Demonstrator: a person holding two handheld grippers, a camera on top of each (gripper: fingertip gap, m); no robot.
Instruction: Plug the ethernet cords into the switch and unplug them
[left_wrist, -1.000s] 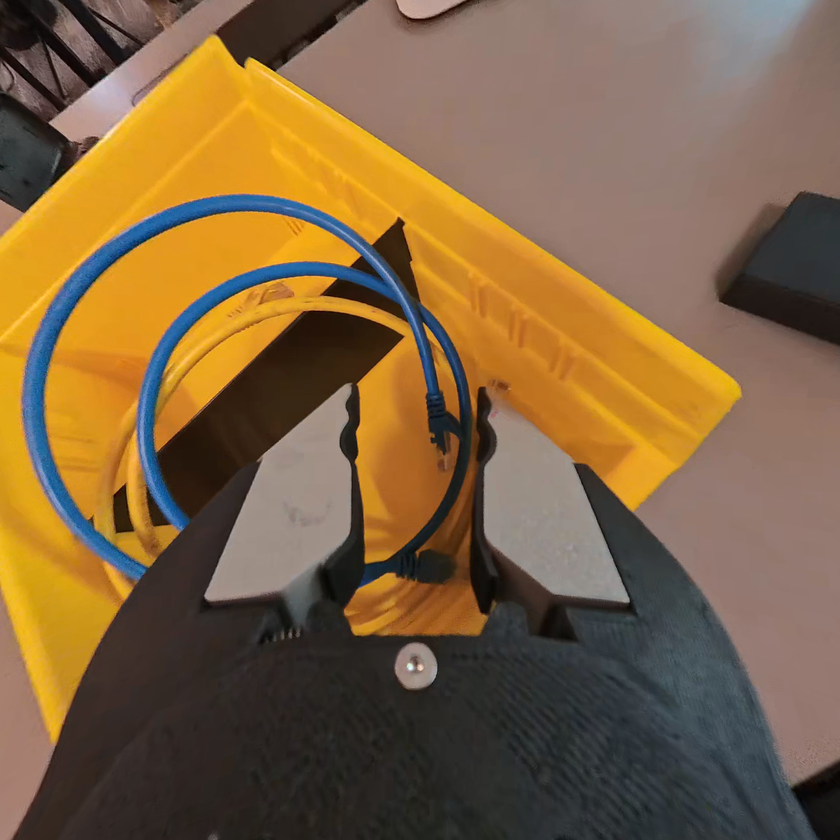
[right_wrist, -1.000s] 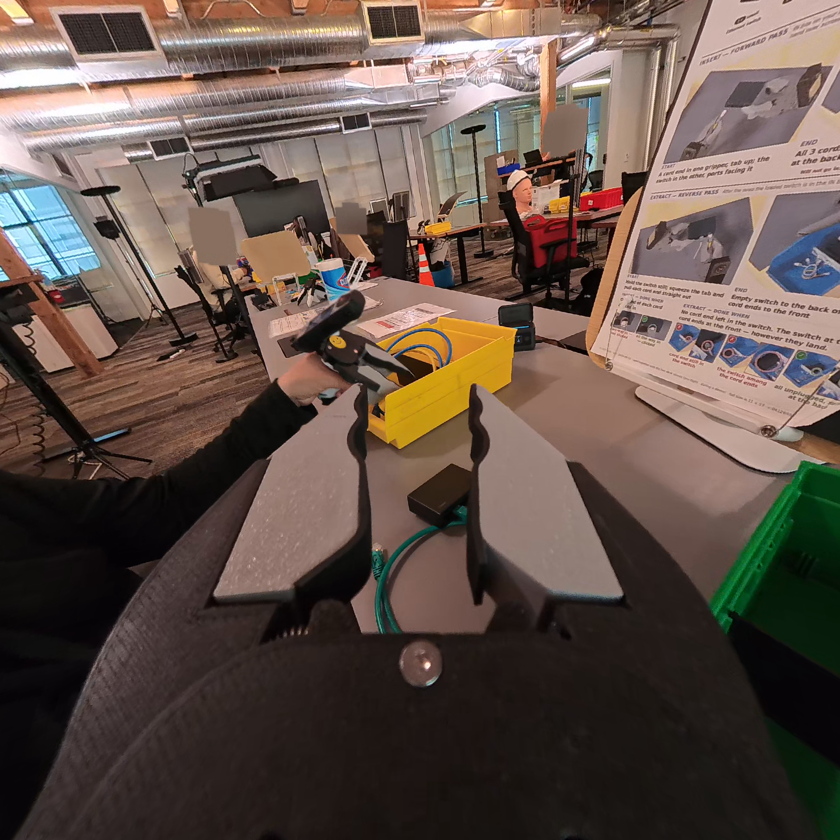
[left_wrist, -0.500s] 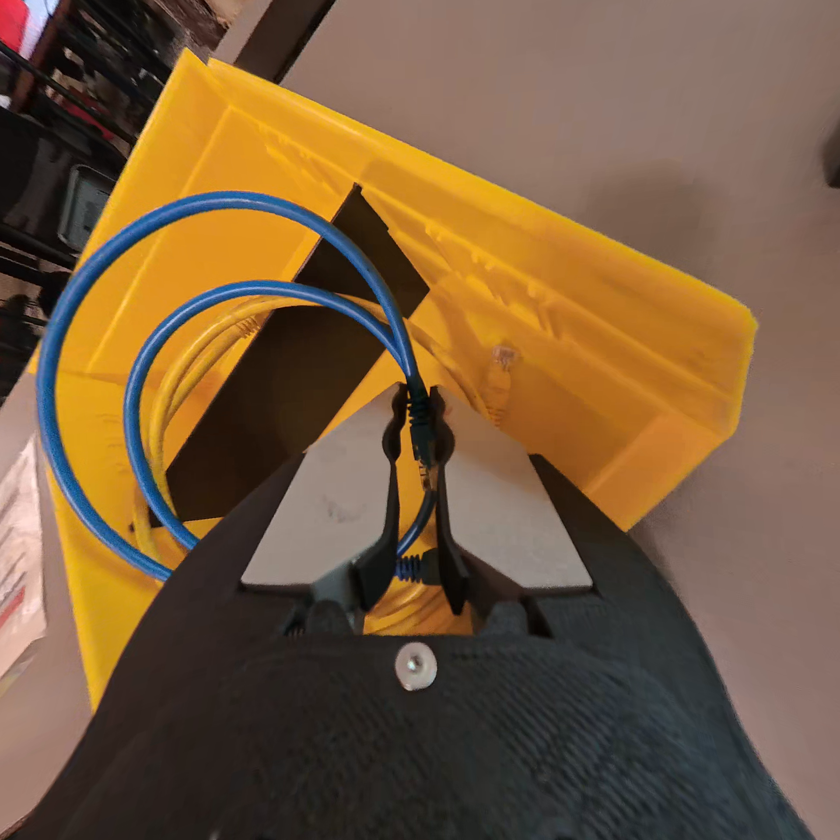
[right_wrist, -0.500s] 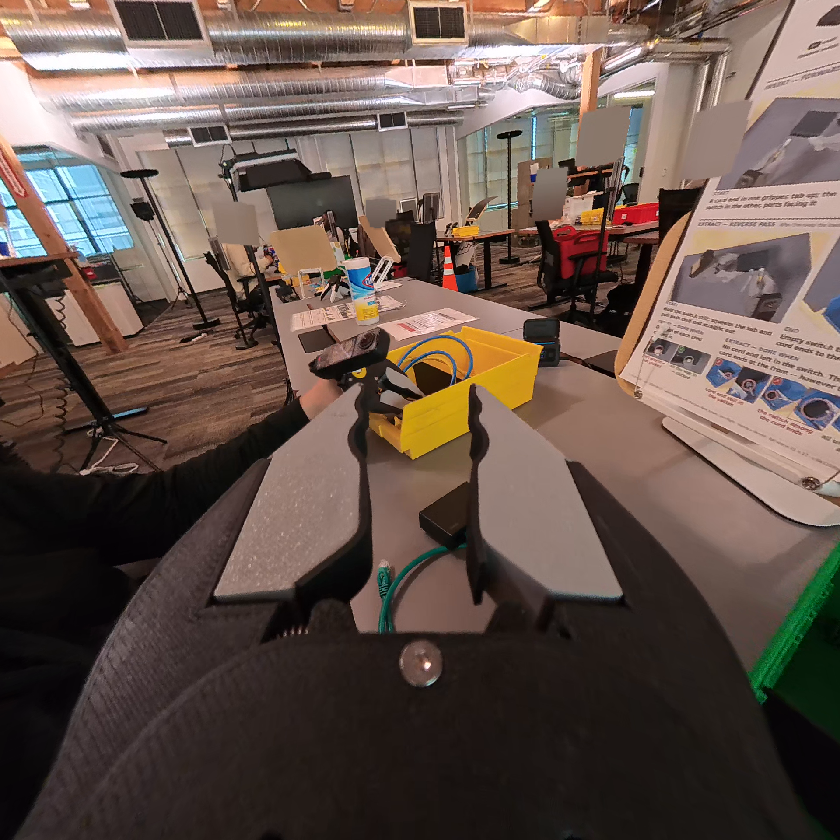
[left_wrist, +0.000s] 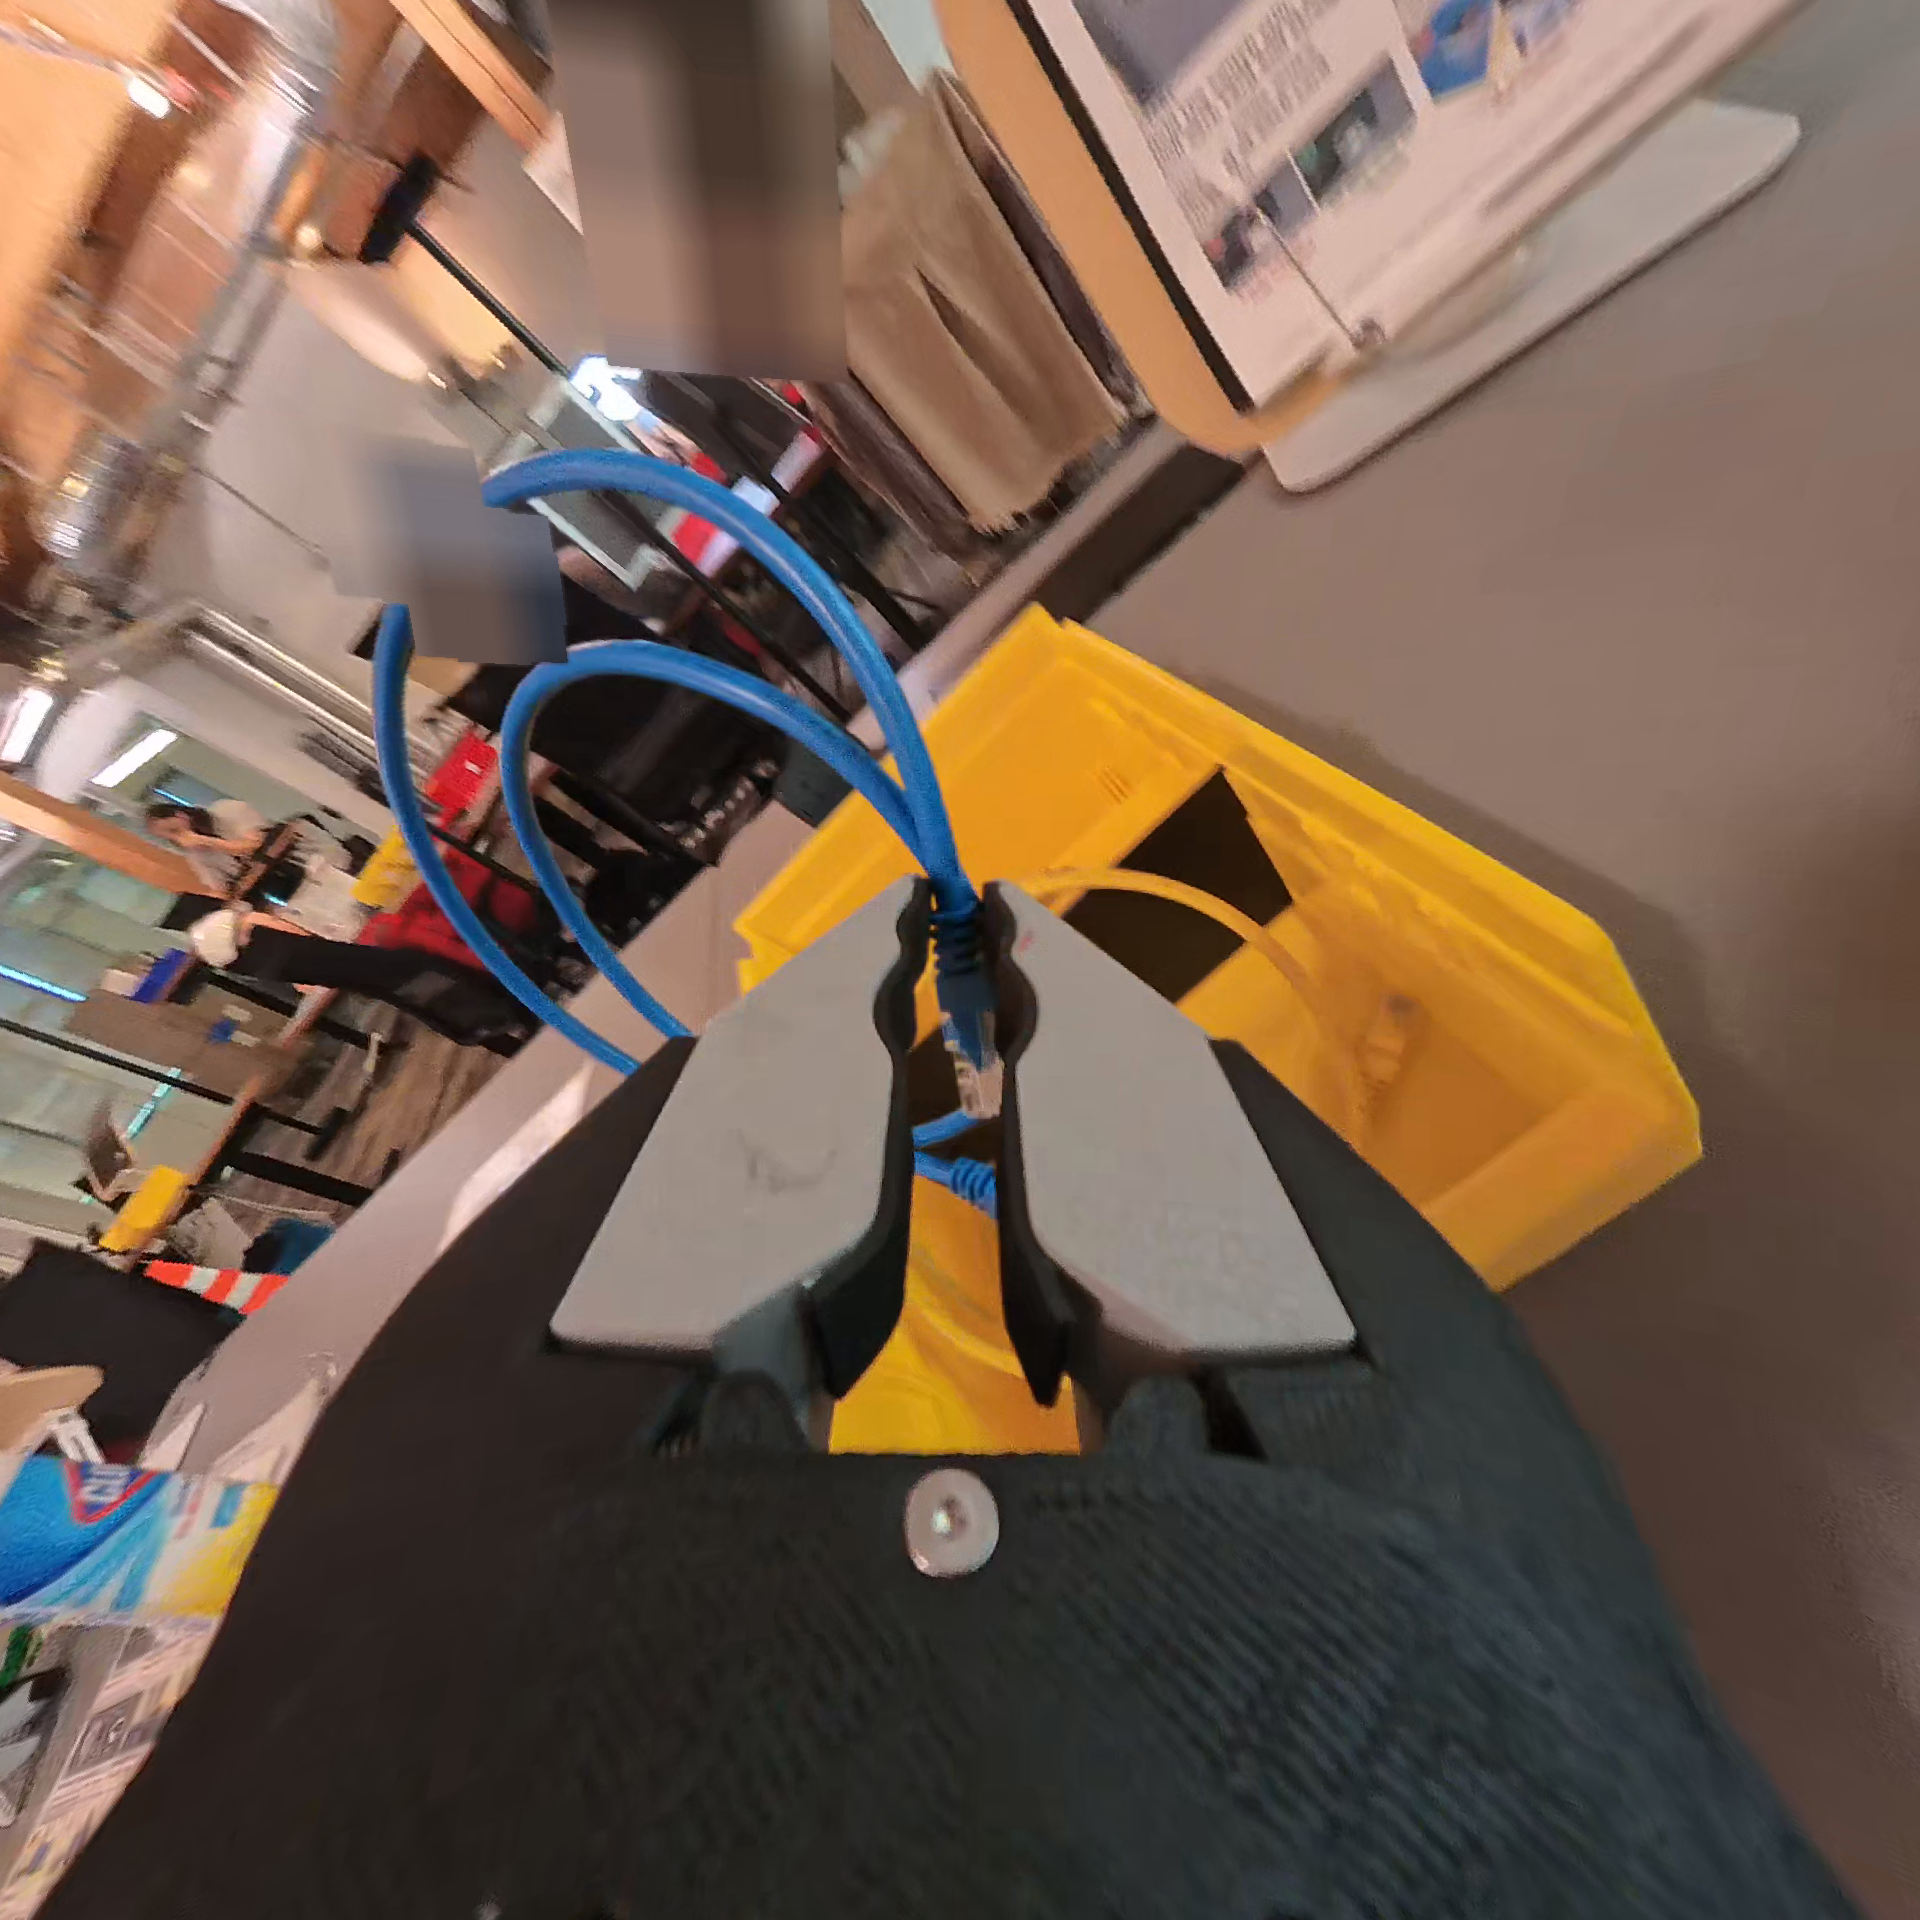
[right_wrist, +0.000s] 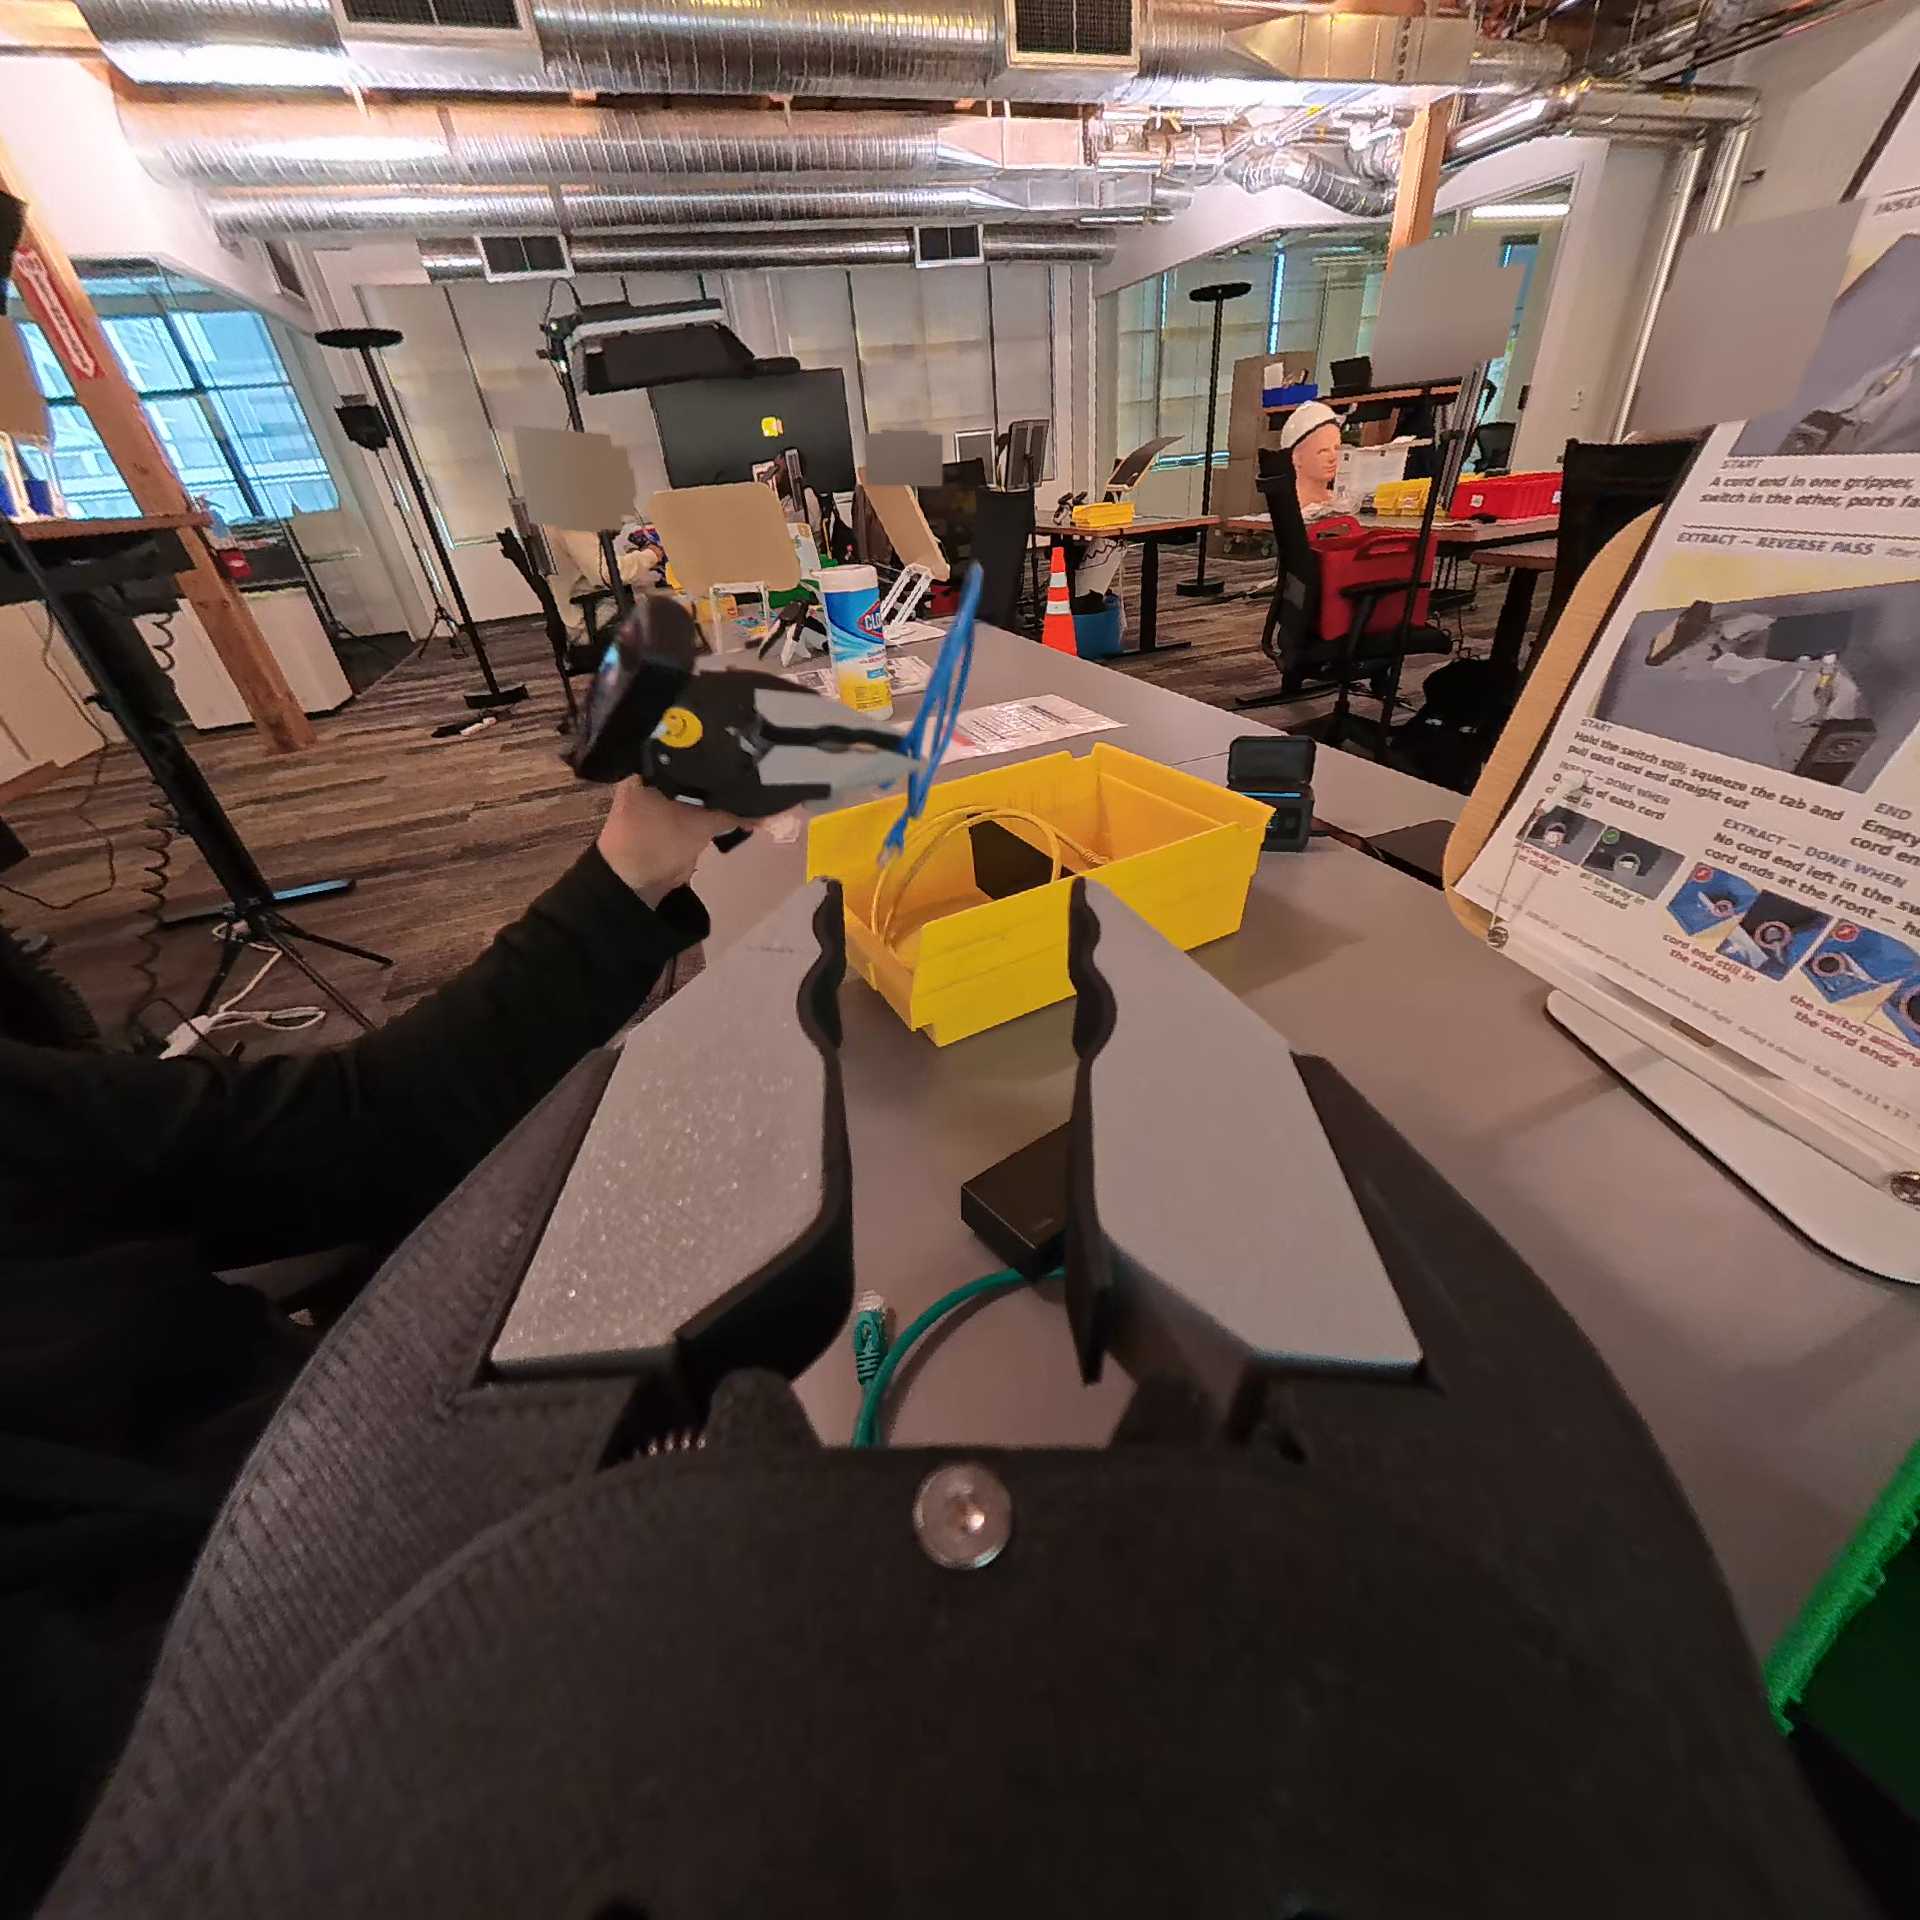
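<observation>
The grey desk (right_wrist: 1382, 1029) runs long and matte ahead of both grippers, in an open office with exposed silver ducts (right_wrist: 644, 156) overhead, tall windows, patterned carpet (right_wrist: 416, 790) and other desks with chairs behind. The left gripper (left_wrist: 951, 904) is lifted off the desk with its fingers (left_wrist: 790, 1122) clamped on the boot of the blue ethernet cord (left_wrist: 727, 717); the clear plug sits between the fingers pointing back toward the camera, and the cord loops upward beyond the tips. Just past and below those fingers sits the yellow bin (left_wrist: 1507, 1039), with a yellow ethernet cord (right_wrist: 935, 852) coiled inside around a dark divider. The right gripper (right_wrist: 951, 914) hovers with fingers (right_wrist: 686, 1174) spread and empty. Between them on the desk lies the black switch (right_wrist: 1013, 1210), and the green ethernet cord (right_wrist: 914, 1340) appears to run into it, though the right finger hides the joint. To the right of the fingers stands an instruction board (right_wrist: 1714, 831), and a green bin (right_wrist: 1839, 1600) shows at the edge.
</observation>
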